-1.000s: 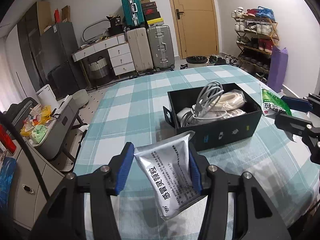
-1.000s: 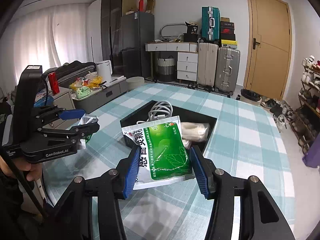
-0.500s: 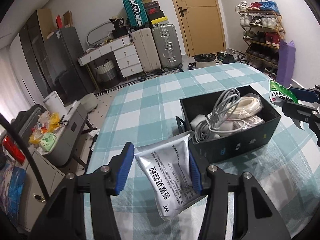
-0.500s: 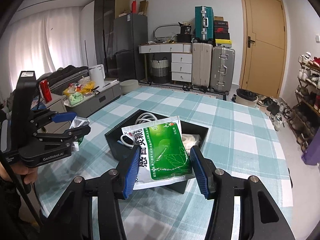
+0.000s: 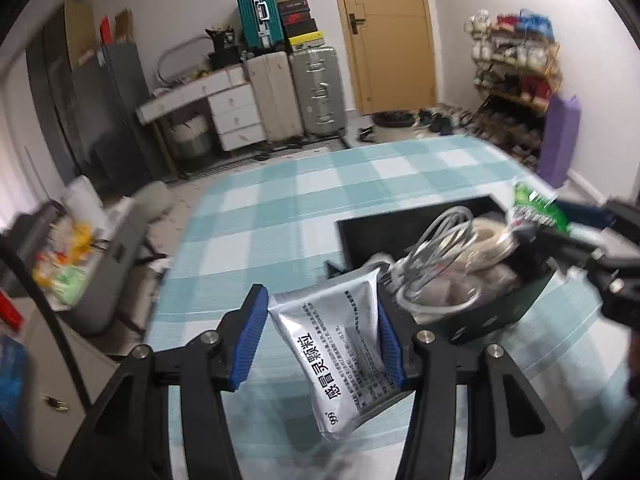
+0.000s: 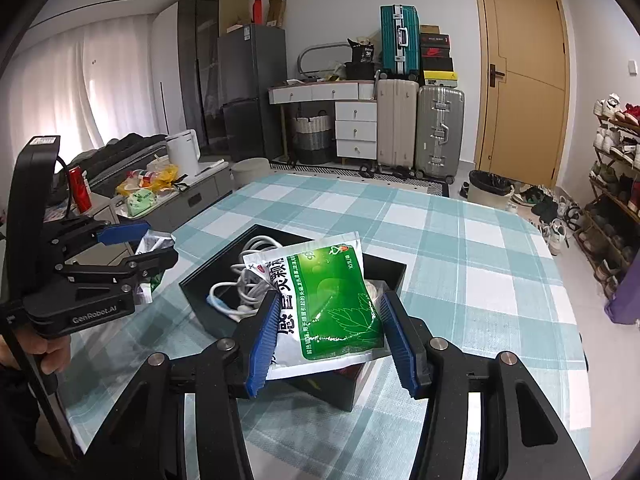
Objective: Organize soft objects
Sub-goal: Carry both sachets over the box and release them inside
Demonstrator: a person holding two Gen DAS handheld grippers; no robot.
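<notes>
a round table under a teal and white checked cloth (image 6: 460, 248) filled the middle and lower part of both views. on it sat an open black box (image 6: 208, 300), lying centre-left in the right wrist view and at the right of centre in the left wrist view (image 5: 500, 320). inside it lay a tangle of white cables (image 6: 248, 276) and some pale wrapped bundles (image 5: 492, 240), blurred in the left wrist view.

the right gripper (image 6: 332, 332) rose from the bottom of its frame, its blue pads (image 6: 264, 336) clenched on the sides of a green and white sachet (image 6: 332, 296), which hung above the near part of the box. the left gripper (image 5: 320, 336) came up from the bottom centre of its own frame, likewise clamped on a silver sachet (image 5: 344, 352) with black print, held tilted over the cloth just left of the box. in the right wrist view the same gripper (image 6: 140, 248) appeared at the left edge, carried by a person's hand (image 6: 44, 352) in the lower left corner.
</notes>
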